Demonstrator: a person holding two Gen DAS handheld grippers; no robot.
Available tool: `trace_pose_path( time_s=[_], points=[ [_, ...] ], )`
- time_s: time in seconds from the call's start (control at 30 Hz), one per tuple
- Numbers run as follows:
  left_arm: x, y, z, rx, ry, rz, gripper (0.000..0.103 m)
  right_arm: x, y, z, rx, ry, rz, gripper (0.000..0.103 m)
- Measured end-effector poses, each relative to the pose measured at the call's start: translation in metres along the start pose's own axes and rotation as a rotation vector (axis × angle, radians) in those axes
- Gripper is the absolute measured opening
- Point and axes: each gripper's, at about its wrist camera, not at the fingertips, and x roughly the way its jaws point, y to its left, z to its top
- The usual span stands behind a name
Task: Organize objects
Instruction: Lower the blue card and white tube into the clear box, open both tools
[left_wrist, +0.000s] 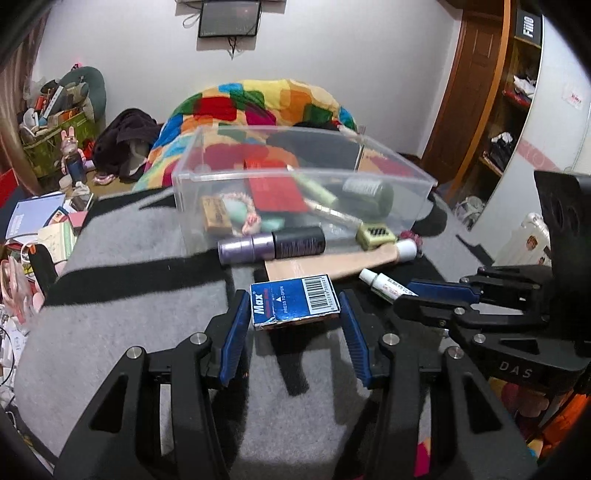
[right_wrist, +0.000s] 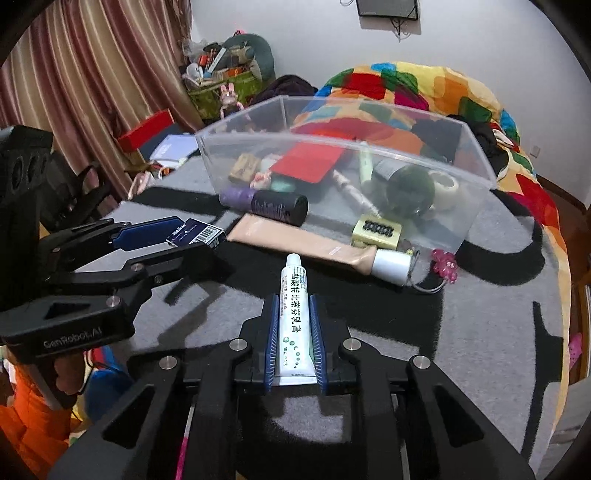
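- Left wrist view: left claw (left_wrist: 293, 325) grasps the blue Max box (left_wrist: 293, 304) across its short sides, pads tight on both ends; the box looks lifted just clear of the grey-and-black blanket (left_wrist: 129, 258), judging by the shadow under it.
- Clear plastic bin (left_wrist: 184, 181) sits straight ahead on the bed, already holding a red card, a dark jar, a pen and small bits.
- Just in front of the bin on the blanket: purple bottle (left_wrist: 271, 244), beige tube (left_wrist: 332, 264), yellow-green clip box (left_wrist: 375, 235).
- Right claw (left_wrist: 406, 295) enters from the right, over a small white tube.
- Right wrist view: right claw (right_wrist: 294, 332) is clenched on the white ointment tube (right_wrist: 293, 314), pads along both long edges, cap end pointing toward the bin (right_wrist: 476, 173).
- Pink flower charm (right_wrist: 445, 265) lies by the beige tube's white cap; left claw (right_wrist: 177, 236) with the blue box shows at left.
- We judge the step as: carry both items into the bin. To do it well, we'd raise each above the near rim before moving forward, avoid brushing the purple bottle and beige tube, keep the two claws apart, and let go low over a free spot inside.
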Motion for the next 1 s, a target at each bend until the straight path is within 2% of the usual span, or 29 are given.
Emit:
trace_pose_path(
  time_s=[0.33, 0.53, 0.83, 1.0],
  points=[
    [-0.019, 0.001, 0.031, -0.007, -0.100, -0.002, 0.049, -0.042, -0.013, 0.029, 0.064, -0.155, 0.017, 0.015],
    [-0.008, -0.001, 0.051, 0.015, -0.101, 0.032, 0.049, -0.046, -0.024, 0.059, 0.084, -0.214, -0.018, 0.015],
    [0.017, 0.011, 0.085, 0.001, -0.085, 0.055, 0.049, -0.013, -0.034, 0.094, 0.088, -0.170, -0.030, 0.015],
    [0.041, 0.022, 0.096, -0.028, -0.035, 0.046, 0.049, 0.016, -0.041, 0.106, 0.097, -0.105, -0.018, 0.015]
  ],
)
